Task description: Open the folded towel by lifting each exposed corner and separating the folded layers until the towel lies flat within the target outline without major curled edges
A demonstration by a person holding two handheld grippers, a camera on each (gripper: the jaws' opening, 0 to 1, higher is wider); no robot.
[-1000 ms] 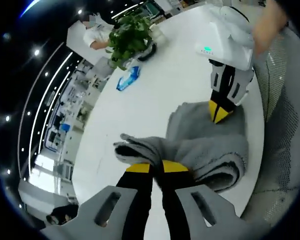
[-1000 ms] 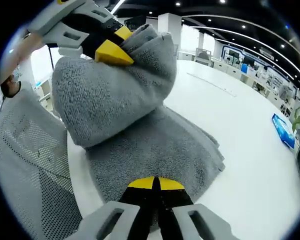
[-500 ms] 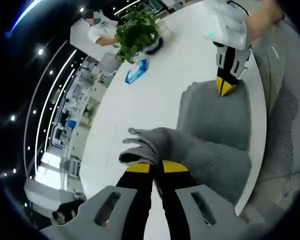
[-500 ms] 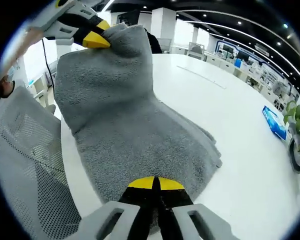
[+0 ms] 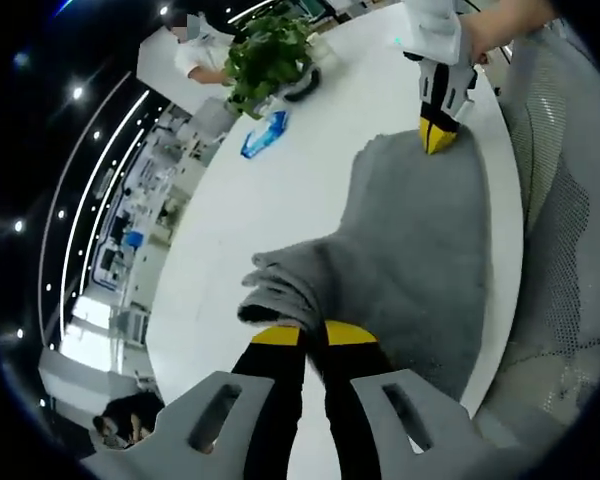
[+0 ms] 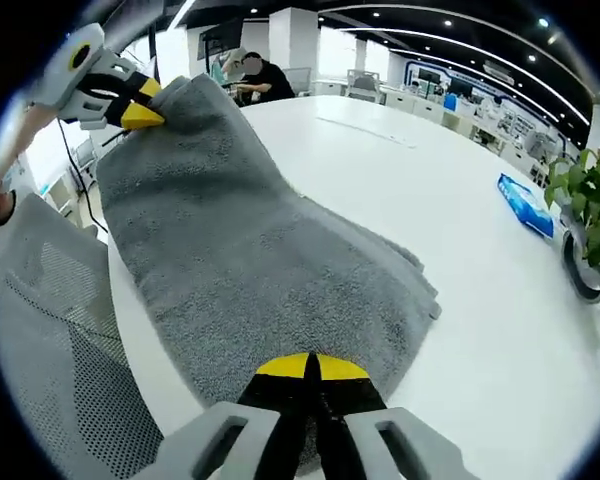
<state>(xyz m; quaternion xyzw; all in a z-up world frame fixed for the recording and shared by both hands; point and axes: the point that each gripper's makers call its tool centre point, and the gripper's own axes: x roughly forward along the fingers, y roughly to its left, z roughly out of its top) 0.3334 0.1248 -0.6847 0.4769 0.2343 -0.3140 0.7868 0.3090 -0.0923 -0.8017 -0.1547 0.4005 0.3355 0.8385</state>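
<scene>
Towel (image 6: 270, 270) lies stretched along the white worktop (image 6: 480, 240) edge, left claw (image 5: 314, 334) clamped on one end, right claw (image 6: 310, 367) clamped on the opposite end.

Bright, even ceiling light — sharp centres, fisheye bending at edges — soft shadows.

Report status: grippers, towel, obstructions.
Left gripper and right gripper both shut on opposite ends of the towel. Towel stretched between them over the white table, one layer still doubled. Plant and blue packet lie well away.
</scene>
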